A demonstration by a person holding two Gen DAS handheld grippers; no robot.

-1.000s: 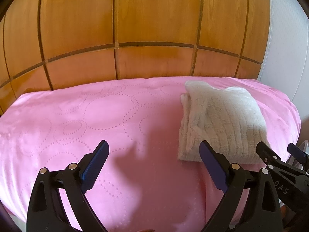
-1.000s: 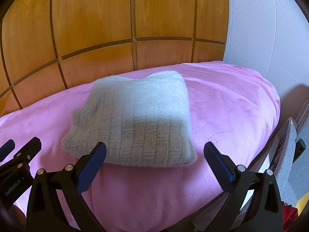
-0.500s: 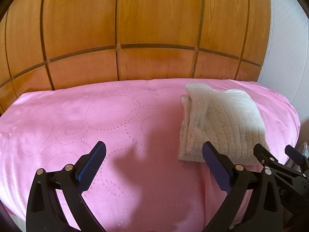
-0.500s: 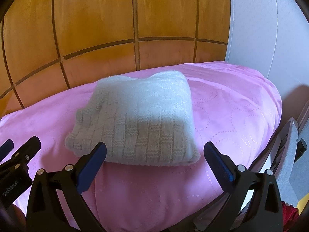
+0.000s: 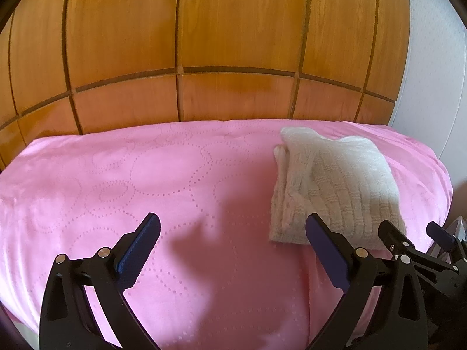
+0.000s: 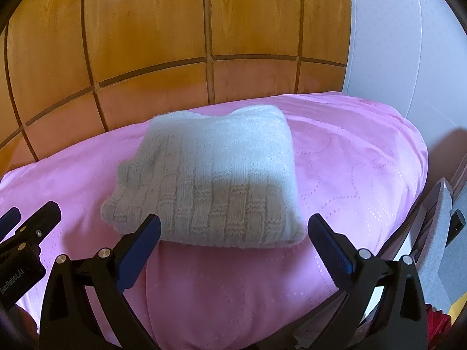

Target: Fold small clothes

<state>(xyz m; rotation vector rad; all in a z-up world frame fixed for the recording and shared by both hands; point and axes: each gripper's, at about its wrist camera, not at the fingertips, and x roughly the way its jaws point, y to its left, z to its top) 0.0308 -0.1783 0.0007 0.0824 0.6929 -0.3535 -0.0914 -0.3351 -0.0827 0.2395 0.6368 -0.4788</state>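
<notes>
Left wrist view: we hold left gripper [image 5: 232,240] fingers spread wide, nothing between, over bare pink bedcover [image 5: 122,180]. Knitted cream garment [image 5: 335,186] lies folded at right of cover, near edge. Right gripper [image 5: 414,234] shows beside it. We judge fold done; best we stay clear, avoid snagging knit.

Right wrist view: right gripper [image 6: 233,239] fingers spread, empty, just short of garment's [image 6: 210,180] near edge. Left gripper body [image 6: 17,250] bears partly readable print ending "Robot.AI".
</notes>
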